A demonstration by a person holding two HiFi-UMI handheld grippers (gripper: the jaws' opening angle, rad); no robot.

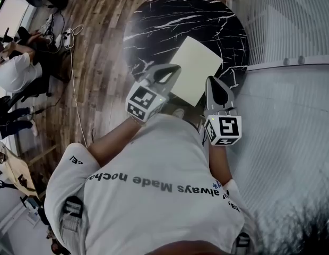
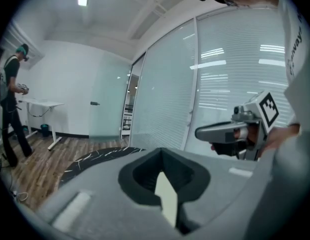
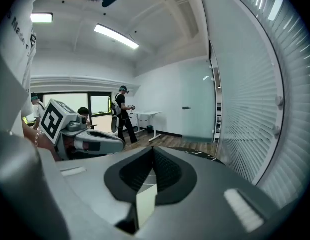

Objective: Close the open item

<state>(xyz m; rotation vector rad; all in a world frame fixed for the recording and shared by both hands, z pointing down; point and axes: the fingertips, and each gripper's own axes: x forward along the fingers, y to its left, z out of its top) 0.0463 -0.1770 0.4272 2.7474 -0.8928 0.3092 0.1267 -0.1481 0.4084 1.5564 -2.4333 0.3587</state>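
Observation:
A flat, pale cream rectangular item (image 1: 195, 68) lies on the round black marble table (image 1: 154, 20), near its front edge; only one plain flat face shows. Both grippers are held up close to my chest, above the table's near edge. My left gripper (image 1: 172, 70) is shut with nothing in it, its tip over the item's left corner. My right gripper (image 1: 215, 84) is also shut and empty, beside the item's near right corner. In the left gripper view the jaws of the left gripper (image 2: 162, 151) meet, and the right gripper (image 2: 230, 133) shows at the right. The right gripper view shows its jaws meeting (image 3: 154, 151).
A glass wall with white blinds (image 1: 292, 20) runs along the right, close to the table. The wooden floor (image 1: 95, 47) at the left carries a white cable (image 1: 74, 84). People (image 1: 16, 68) stand and sit at the far left, near a white desk (image 3: 145, 115).

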